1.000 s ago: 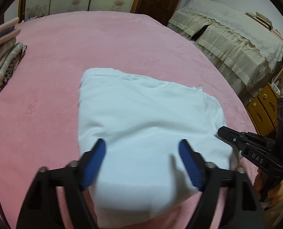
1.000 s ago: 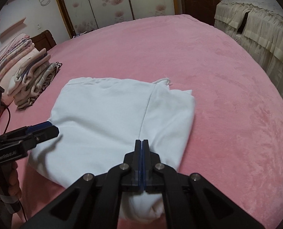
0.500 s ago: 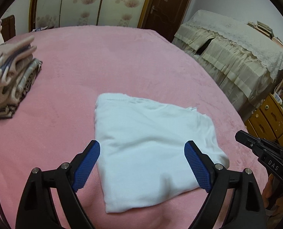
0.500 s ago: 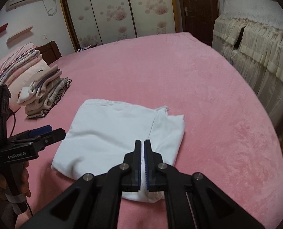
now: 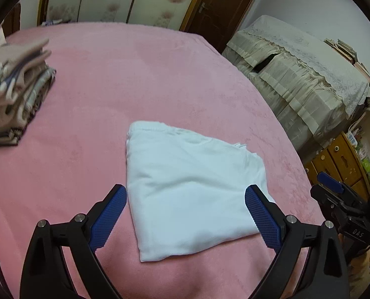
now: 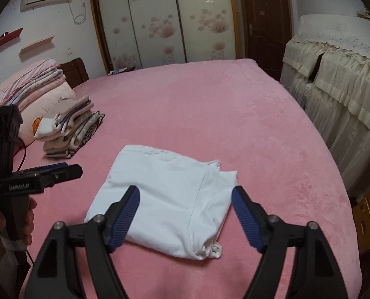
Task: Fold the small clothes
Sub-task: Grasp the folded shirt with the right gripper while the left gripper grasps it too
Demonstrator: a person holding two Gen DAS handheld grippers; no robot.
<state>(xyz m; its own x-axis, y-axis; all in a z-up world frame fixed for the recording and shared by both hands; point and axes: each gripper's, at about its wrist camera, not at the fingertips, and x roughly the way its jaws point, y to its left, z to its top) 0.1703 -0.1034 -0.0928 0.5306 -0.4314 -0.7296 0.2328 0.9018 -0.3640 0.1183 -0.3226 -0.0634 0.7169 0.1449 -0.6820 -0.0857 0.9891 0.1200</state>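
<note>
A white garment (image 5: 189,189) lies folded into a flat, roughly square packet on the pink bed cover (image 5: 135,79); the right wrist view shows the same garment (image 6: 170,199). Above its near edge hangs my left gripper (image 5: 186,199), its jaws still opening, the blue pads clear of the cloth. My right gripper (image 6: 185,199) hovers over the garment's near right part, jaws opening wide, nothing between the pads. Each gripper also shows from the side in the other's view, the right gripper (image 5: 334,186) and the left gripper (image 6: 60,172).
A stack of folded clothes (image 6: 72,129) sits on the bed's left side, with folded quilts (image 6: 30,87) behind it. A cloth-draped cabinet (image 5: 297,74) and wooden drawers (image 5: 341,159) stand to the right of the bed. Wardrobe doors and a dark door are at the back.
My right gripper has gone from shut to wide open. Both grippers have risen and drawn back, so the garment looks smaller and lies free on the bed.
</note>
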